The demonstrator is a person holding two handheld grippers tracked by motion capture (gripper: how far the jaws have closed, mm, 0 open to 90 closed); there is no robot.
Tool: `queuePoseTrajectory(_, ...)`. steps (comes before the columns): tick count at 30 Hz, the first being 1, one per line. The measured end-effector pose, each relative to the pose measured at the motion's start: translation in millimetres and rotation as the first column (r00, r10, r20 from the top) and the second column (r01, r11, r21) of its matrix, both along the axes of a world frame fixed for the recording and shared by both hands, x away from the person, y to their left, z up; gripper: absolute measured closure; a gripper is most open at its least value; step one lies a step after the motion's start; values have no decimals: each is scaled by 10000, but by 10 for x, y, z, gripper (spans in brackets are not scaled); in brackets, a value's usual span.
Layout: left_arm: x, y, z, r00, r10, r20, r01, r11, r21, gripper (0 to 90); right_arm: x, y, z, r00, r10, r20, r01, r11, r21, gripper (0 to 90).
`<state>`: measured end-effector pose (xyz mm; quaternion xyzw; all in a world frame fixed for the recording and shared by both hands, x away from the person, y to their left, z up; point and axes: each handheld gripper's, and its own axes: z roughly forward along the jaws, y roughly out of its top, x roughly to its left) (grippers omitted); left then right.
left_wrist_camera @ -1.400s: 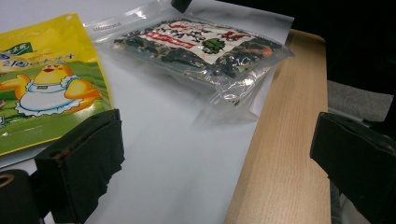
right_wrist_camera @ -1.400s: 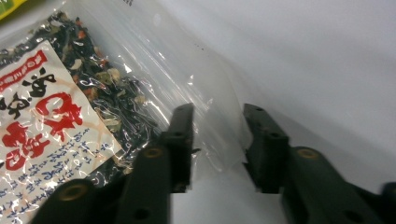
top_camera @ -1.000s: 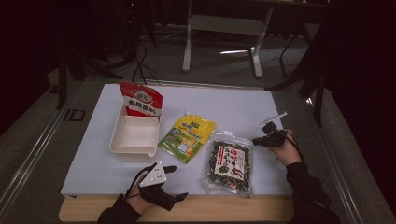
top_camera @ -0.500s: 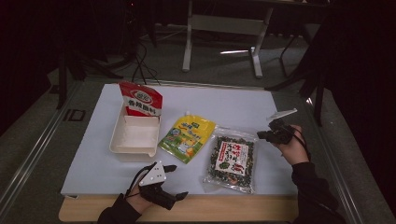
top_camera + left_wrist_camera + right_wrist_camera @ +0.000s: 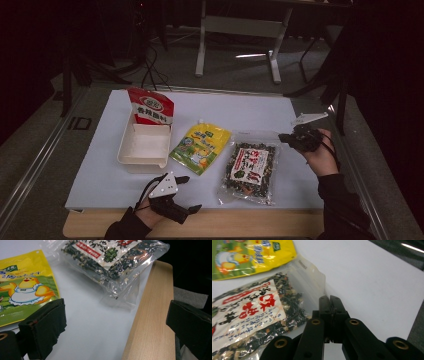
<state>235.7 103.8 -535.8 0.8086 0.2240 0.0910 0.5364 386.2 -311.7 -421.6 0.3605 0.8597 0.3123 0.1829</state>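
My right gripper (image 5: 329, 301) is clenched with nothing between the jaws, parked just beside the top right corner of the seaweed bag (image 5: 248, 166); closed like that it's good for a nudge, not a pick; the bag lies flat on the white table (image 5: 250, 112), right of the yellow pouch (image 5: 200, 147), its near end close to the wooden edge (image 5: 152, 315); my left gripper (image 5: 115, 322) is released, jaws wide, low at the front edge between pouch and bag, my guess is waiting for a grab; white tray (image 5: 145, 147) with the red packet (image 5: 150, 106) leaning at its far end sits left, likely the drop spot.
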Motion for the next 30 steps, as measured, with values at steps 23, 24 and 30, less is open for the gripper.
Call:
queuePoseTrajectory(23,107,-4,275,9990,434,137,-431,9989,-190,46,-529,320,656,9625,2001,1833,-2139,9751,588,898)
queuePoseTrajectory(24,107,-4,275,9990,434,137,-431,9989,-190,48,-529,320,656,9625,2001,1833,-2139,9751,588,898)
queuePoseTrajectory(30,127,-28,316,9997,237,-3,-237,9994,-251,48,-650,465,807,9422,2711,1970,-2911,9534,799,899)
